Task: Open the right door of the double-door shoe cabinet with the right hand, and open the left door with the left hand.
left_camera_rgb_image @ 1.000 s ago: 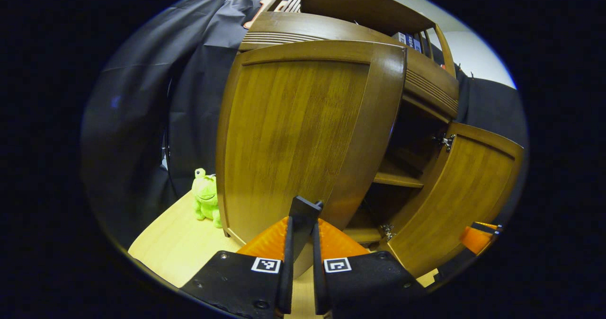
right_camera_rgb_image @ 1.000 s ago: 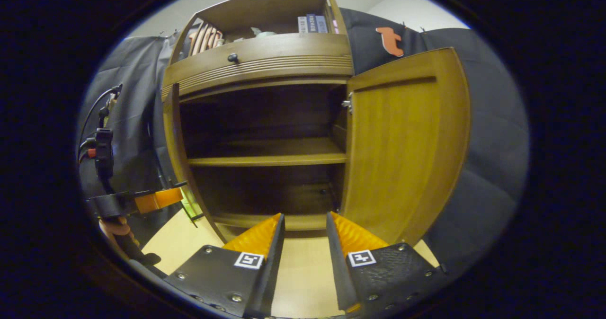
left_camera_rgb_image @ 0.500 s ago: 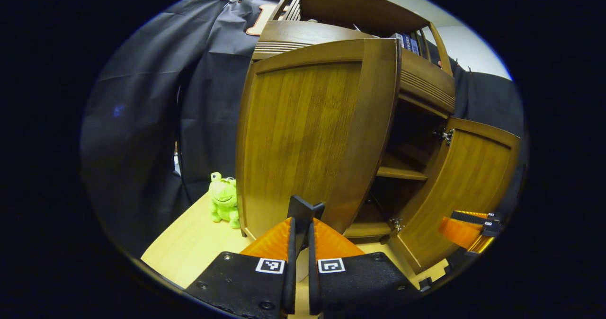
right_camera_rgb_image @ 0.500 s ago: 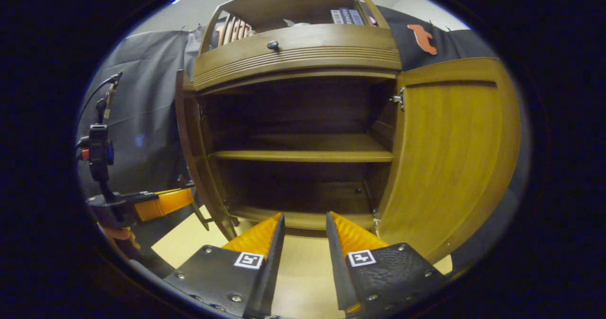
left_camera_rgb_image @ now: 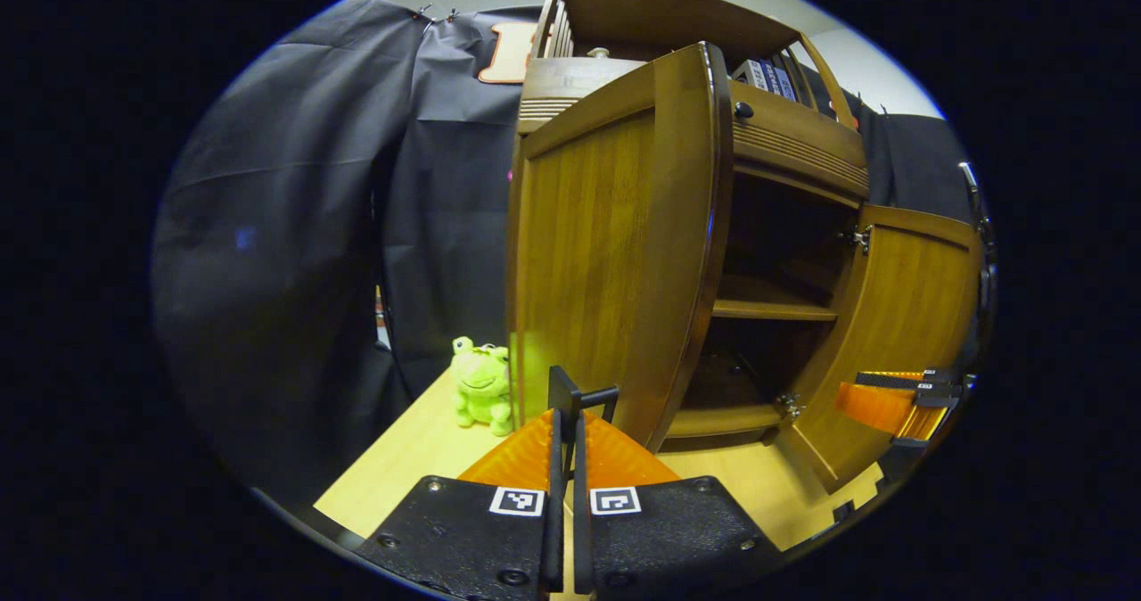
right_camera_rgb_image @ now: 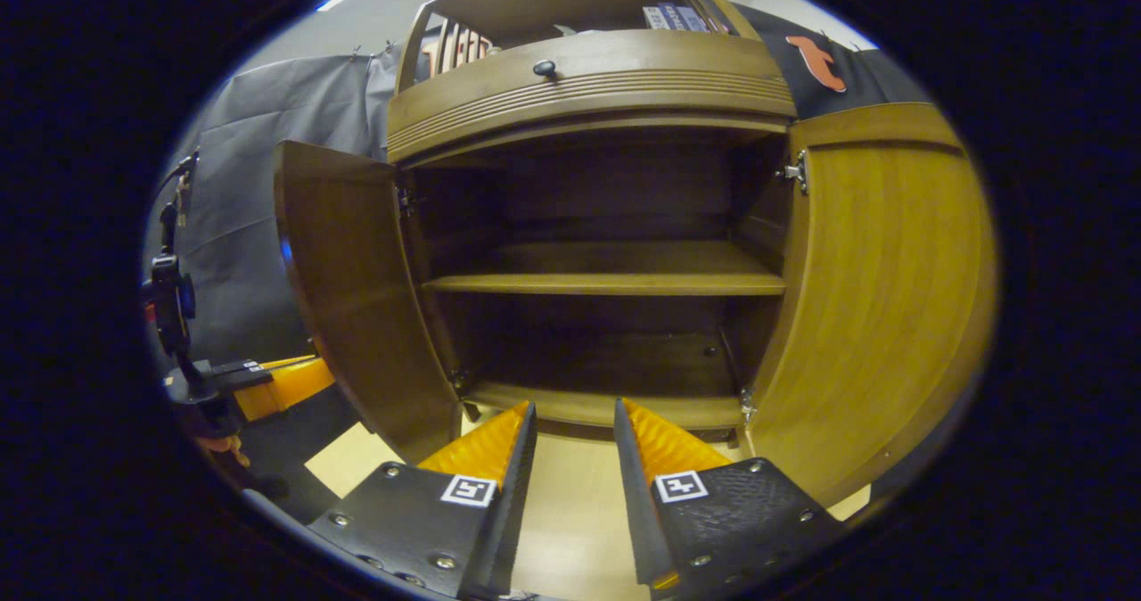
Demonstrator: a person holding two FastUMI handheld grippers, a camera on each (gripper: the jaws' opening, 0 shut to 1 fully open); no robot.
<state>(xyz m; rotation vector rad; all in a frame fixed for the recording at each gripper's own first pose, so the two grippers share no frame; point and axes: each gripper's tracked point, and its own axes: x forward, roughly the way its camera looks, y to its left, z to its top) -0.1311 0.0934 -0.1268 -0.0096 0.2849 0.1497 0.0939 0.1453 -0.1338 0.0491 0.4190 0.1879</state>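
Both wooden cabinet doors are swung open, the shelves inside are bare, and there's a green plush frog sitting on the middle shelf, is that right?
Not quite. The green plush frog sits on the light wooden tabletop, outside the open left wooden door, as the left gripper view shows. Both doors, including the right wooden door, are open, and the shelves are bare.

The shoe cabinet (right_camera_rgb_image: 593, 253) stands with left door (right_camera_rgb_image: 352, 289) and right door (right_camera_rgb_image: 878, 298) swung wide. The right gripper (right_camera_rgb_image: 573, 423), fingers parted, hovers before it; the left gripper (right_camera_rgb_image: 267, 385), apparently hand-held, sits far left.
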